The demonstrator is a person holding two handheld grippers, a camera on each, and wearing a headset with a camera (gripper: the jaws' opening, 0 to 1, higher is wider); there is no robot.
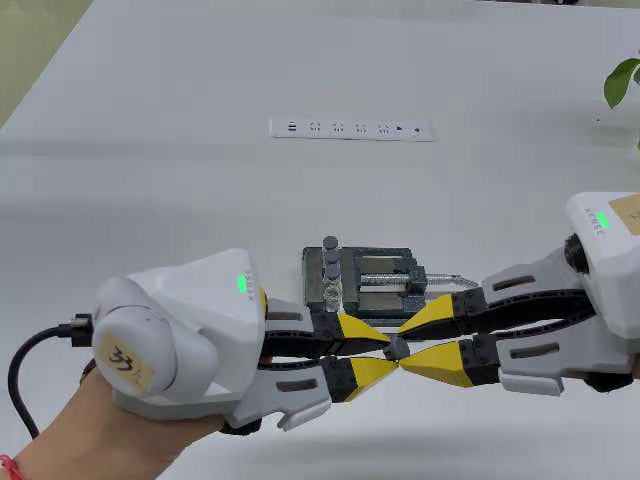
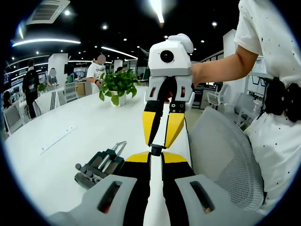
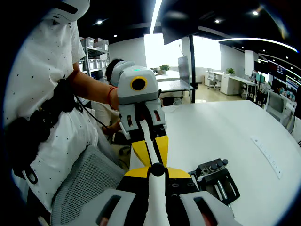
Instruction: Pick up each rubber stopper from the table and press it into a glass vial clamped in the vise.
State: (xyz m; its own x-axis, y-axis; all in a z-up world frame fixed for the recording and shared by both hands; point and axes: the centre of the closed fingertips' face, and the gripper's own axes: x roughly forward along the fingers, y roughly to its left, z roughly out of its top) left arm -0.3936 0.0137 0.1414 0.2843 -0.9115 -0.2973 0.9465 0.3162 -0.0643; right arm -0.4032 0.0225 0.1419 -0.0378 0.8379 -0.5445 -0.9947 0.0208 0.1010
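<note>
A small dark rubber stopper (image 1: 397,348) hangs above the white table, just in front of the vise. My left gripper (image 1: 391,353) and right gripper (image 1: 401,349) meet tip to tip on it, and both pairs of yellow jaws are pinched around it. The stopper (image 3: 157,169) appears as a dark round knob at the jaw tips in the right gripper view, and as a small dark spot (image 2: 155,149) in the left gripper view. The dark vise (image 1: 385,282) clamps a row of glass vials (image 1: 332,294); several carry dark stoppers (image 1: 330,243).
A white power strip (image 1: 350,129) lies at the far middle of the table. A green leaf (image 1: 622,80) reaches in at the right edge. A black cable (image 1: 30,360) trails from my left gripper. A grey mesh chair (image 2: 225,155) stands beside the table.
</note>
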